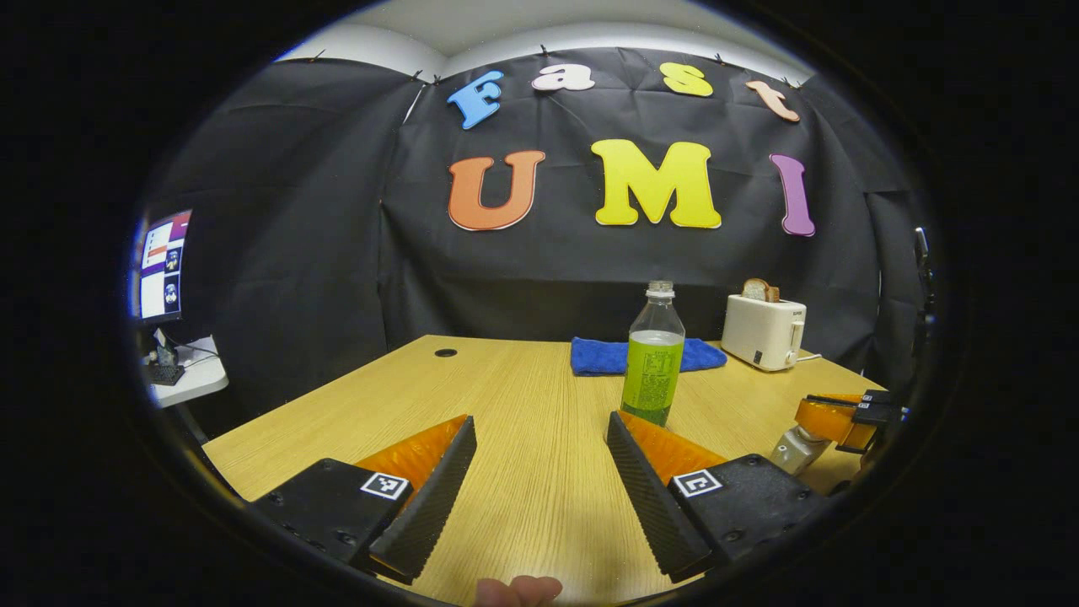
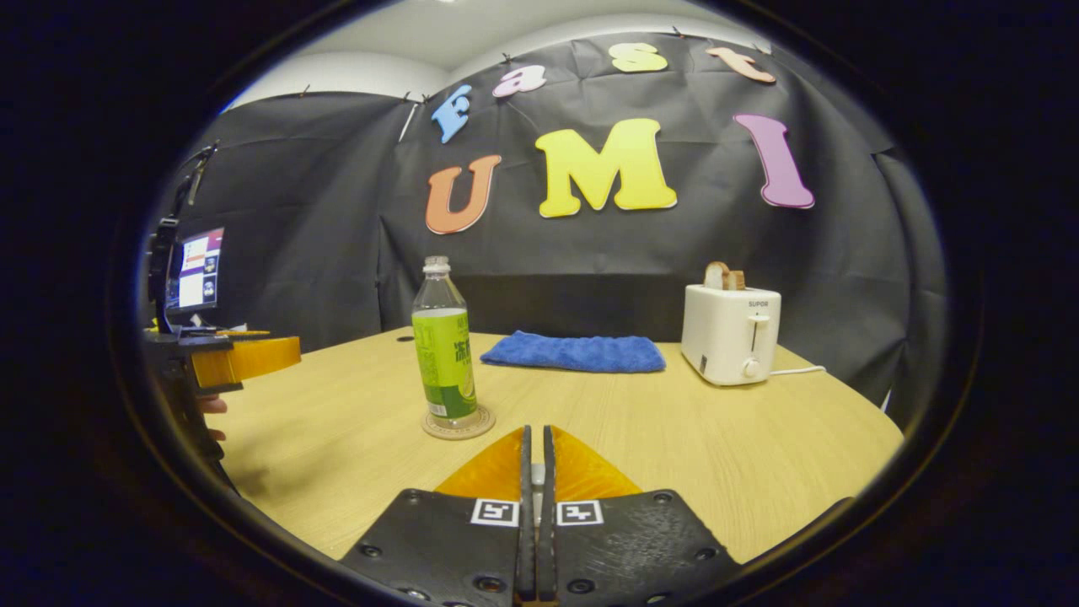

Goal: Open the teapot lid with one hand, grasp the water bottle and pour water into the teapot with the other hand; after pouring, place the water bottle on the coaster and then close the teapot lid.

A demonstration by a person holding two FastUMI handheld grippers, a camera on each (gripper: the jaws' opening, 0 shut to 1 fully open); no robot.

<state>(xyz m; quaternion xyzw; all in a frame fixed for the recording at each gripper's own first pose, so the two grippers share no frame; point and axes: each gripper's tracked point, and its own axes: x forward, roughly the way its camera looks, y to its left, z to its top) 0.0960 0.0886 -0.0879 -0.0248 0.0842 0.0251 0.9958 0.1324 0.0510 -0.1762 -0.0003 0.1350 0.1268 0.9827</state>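
Water bottle upright on its coaster, on a pale wood tabletop inside a black-cloth booth.

The tabletop (image 2: 759, 455) carries a folded blue towel (image 2: 575, 351) and a white toaster (image 2: 731, 334) with bread in its slots near the far edge; a monitor (image 1: 162, 265) glows off to the side. The right gripper view shows the round coaster (image 2: 458, 424) under the water bottle (image 2: 444, 341), which the left gripper view hides behind a finger. The left gripper (image 1: 539, 459) hovers low with fingers spread wide, holding nothing; the right gripper (image 2: 535, 459) is pressed closed, empty, level above the tabletop.
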